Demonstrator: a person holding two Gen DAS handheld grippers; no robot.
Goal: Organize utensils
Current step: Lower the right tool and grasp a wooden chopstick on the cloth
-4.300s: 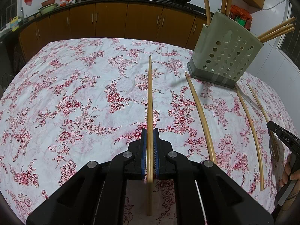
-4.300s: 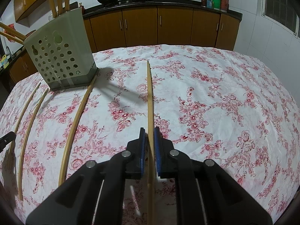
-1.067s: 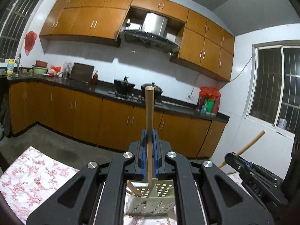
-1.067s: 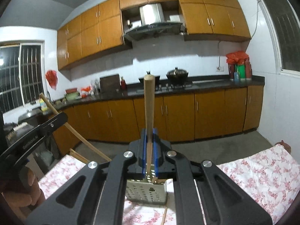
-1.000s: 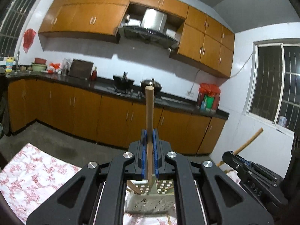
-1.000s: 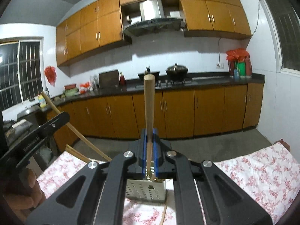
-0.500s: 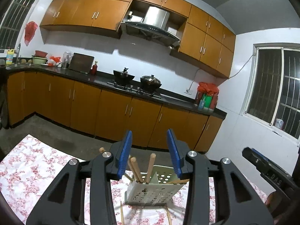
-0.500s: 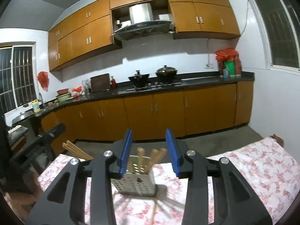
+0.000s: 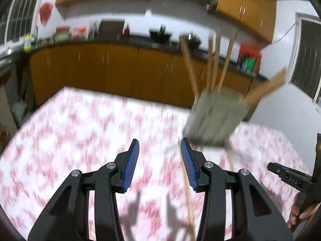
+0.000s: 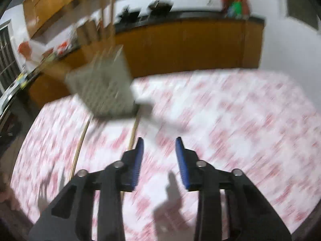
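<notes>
Left tongs (image 9: pixel 159 155) and right tongs (image 10: pixel 159 153) both gape wide, empty; two chopsticks (image 10: pixel 134 129) lie beside one holder (image 10: pixel 104 88).

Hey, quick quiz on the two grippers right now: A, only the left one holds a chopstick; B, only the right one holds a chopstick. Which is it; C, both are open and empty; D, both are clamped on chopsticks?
C: the left gripper and the right gripper both show a wide gap between their blue pads with nothing gripped, while chopsticks stand in the holder.
</notes>
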